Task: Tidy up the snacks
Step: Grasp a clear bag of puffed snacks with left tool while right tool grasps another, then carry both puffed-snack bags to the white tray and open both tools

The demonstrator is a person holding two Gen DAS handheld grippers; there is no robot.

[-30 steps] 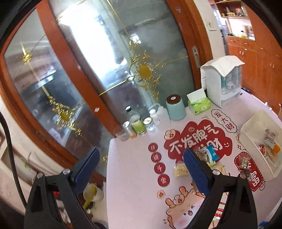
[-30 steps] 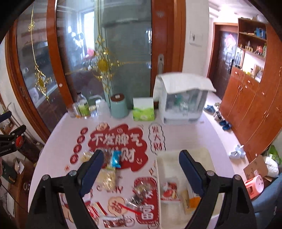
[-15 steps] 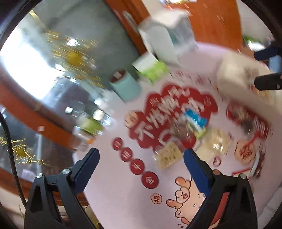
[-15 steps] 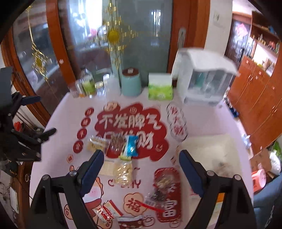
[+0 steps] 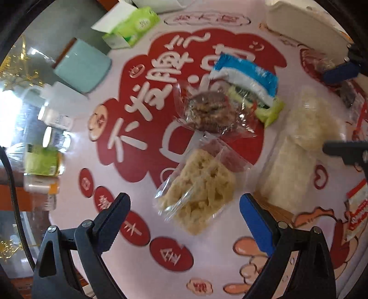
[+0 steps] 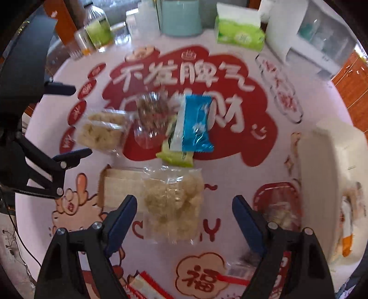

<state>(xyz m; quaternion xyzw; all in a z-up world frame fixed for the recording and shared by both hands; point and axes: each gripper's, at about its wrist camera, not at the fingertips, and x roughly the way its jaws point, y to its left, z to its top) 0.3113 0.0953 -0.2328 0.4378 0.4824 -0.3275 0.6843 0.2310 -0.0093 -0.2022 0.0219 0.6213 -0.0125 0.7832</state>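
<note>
Several wrapped snacks lie on the printed tablecloth. My left gripper (image 5: 184, 204) is open just above a clear pack of pale crispy cake (image 5: 197, 193). Beyond it lie a brown nut cake in clear wrap (image 5: 209, 112) and a blue-and-white packet (image 5: 248, 73). My right gripper (image 6: 184, 207) is open around a clear bag of pale puffed pieces (image 6: 172, 204), which also shows in the left wrist view (image 5: 310, 124). The blue packet (image 6: 197, 124) and the crispy cake (image 6: 101, 131) lie farther off. The white storage bin (image 6: 322, 165) stands at the right.
A teal canister (image 6: 181, 18), a green tissue box (image 6: 239, 34), bottles and jars (image 6: 96, 34) and a white dispenser (image 6: 317, 39) line the table's far edge. Red-and-white sachets (image 6: 147, 287) lie near the front edge. A tan flat pack (image 6: 119, 191) lies left of the puffed bag.
Both grippers have dropped low and close over the snacks. The left one swung down onto the crispy cake, the right one onto the puffed bag. Both stay open.
</note>
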